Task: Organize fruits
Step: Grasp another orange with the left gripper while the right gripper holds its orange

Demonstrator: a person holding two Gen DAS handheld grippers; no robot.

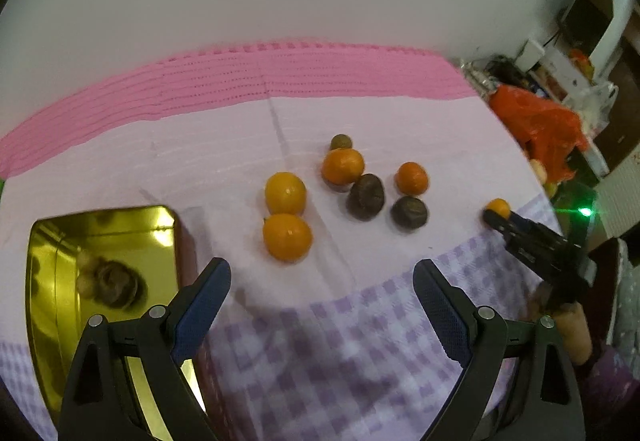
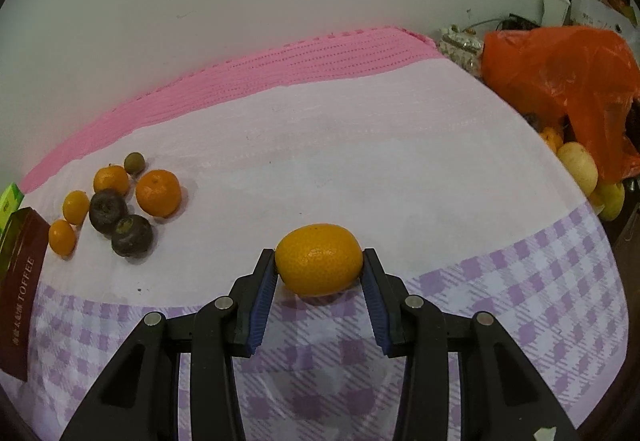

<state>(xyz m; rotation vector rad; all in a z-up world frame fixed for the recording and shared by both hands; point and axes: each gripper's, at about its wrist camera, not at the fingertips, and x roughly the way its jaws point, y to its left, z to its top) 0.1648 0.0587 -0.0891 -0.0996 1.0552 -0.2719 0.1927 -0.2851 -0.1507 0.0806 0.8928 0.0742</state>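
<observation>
My right gripper (image 2: 319, 261) is shut on a yellow-orange kumquat (image 2: 319, 259), held just over the checked cloth; in the left wrist view that gripper (image 1: 494, 215) shows at the right with the kumquat (image 1: 498, 207) at its tip. My left gripper (image 1: 322, 273) stands open with nothing between its fingers, near two yellow-orange fruits (image 1: 287, 215). Beyond them lie two mandarins (image 1: 343, 165), two dark round fruits (image 1: 365, 197) and a small green one (image 1: 341, 141). A gold tin (image 1: 104, 281) sits at the left with one dark fruit (image 1: 114, 283) in it.
The same fruit cluster (image 2: 120, 205) lies at the left of the right wrist view, beside a dark red toffee box (image 2: 18, 281). An orange plastic bag (image 2: 568, 81) with more fruit (image 2: 580, 167) lies at the table's right edge. A wall stands behind.
</observation>
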